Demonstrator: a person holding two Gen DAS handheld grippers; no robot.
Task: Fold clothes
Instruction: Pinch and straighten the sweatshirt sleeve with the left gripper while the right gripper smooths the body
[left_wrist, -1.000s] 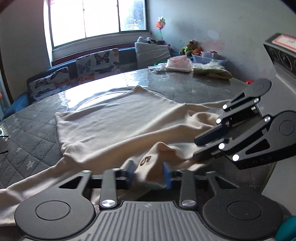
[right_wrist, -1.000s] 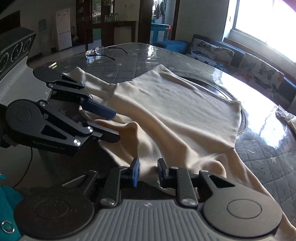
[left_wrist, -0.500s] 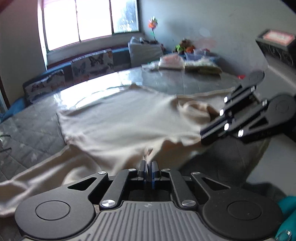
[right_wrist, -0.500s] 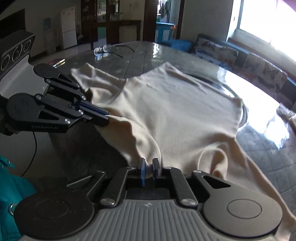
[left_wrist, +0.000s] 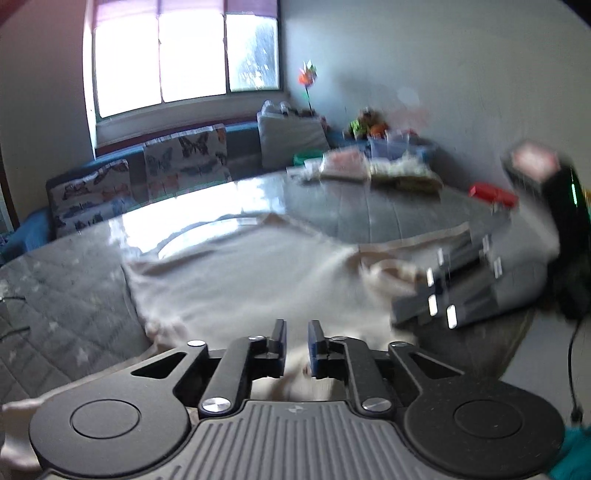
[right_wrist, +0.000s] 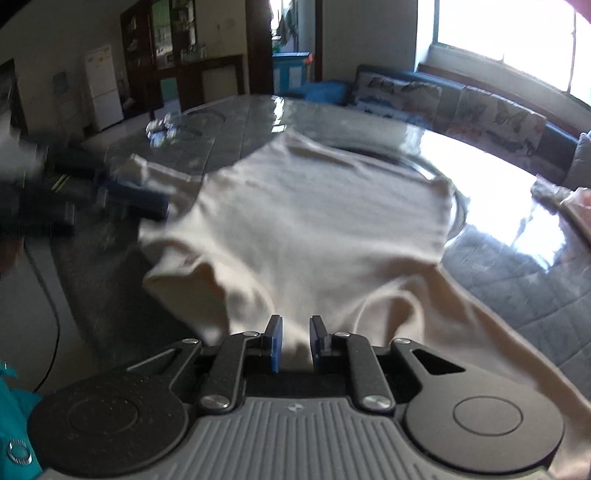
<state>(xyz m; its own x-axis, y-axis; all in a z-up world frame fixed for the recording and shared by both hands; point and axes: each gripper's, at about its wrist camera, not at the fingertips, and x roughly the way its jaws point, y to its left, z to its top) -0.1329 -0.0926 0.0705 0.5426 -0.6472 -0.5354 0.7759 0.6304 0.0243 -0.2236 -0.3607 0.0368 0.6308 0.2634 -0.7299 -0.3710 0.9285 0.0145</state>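
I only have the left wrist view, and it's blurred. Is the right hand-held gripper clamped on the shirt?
Observer: In its own view the right hand-held gripper has its jaws apart, with the shirt lying in the gap, so it does not look clamped.
Operator: Anything else on the table over there that I can't see?
Observer: Yes, a pair of glasses lies on the table beyond the shirt's far edge, apart from it.
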